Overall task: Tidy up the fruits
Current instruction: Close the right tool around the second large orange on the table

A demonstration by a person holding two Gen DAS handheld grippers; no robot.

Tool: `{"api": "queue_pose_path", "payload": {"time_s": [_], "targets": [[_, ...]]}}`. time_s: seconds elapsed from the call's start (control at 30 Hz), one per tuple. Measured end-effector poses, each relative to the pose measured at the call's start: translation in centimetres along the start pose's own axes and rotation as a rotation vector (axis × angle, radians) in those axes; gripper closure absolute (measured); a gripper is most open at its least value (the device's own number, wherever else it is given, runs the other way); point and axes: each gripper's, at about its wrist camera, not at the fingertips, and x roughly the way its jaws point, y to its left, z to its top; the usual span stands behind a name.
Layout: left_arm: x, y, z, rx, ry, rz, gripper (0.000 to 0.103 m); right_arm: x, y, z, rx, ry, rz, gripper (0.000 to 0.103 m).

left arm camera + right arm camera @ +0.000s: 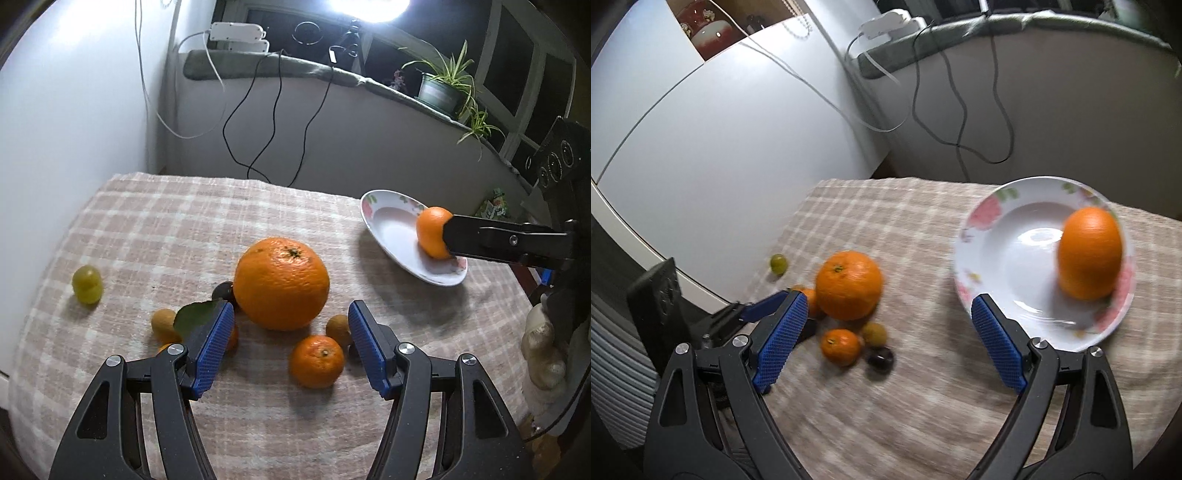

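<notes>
A big orange (281, 283) sits mid-table on the checked cloth, just beyond my open left gripper (291, 314), whose blue pads hold nothing. A small mandarin (317, 361) lies between the fingers, untouched. Around it lie two kumquats (163, 325) (338, 329), a dark grape (223, 291), a green leaf (195, 314) and, far left, a green grape (87, 284). A second orange (1089, 254) rests in the flowered white plate (997, 258). My right gripper (888, 299) stands wide open and empty beside the plate, its right finger (498, 240) over the near rim.
The table's far edge meets a grey wall with hanging cables (273, 122). A potted plant (443, 88) stands on the sill. A person's gloved hand (543, 343) shows at the right edge. A white cabinet (720, 147) flanks the table's left side.
</notes>
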Motion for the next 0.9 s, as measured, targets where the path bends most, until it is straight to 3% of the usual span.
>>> {"api": "queue_pose_path", "payload": {"time_s": [0.23,0.53,0.9], "targets": [[1.0,0.5,0.3,-0.014,0.016,-0.030,0.039,3.4,0.9,1.0,0.059,0.063,0.075,0.011],[1.7,0.5,0.7,-0.011,0.024,-0.051,0.039,6.9,1.3,1.1,0.105,0.132,0.103,0.011],[2.5,0.5,1.1,-0.004,0.027,-0.046,0.039,9.6,0.3,1.3,0.197,0.174,0.141,0.021]]}}
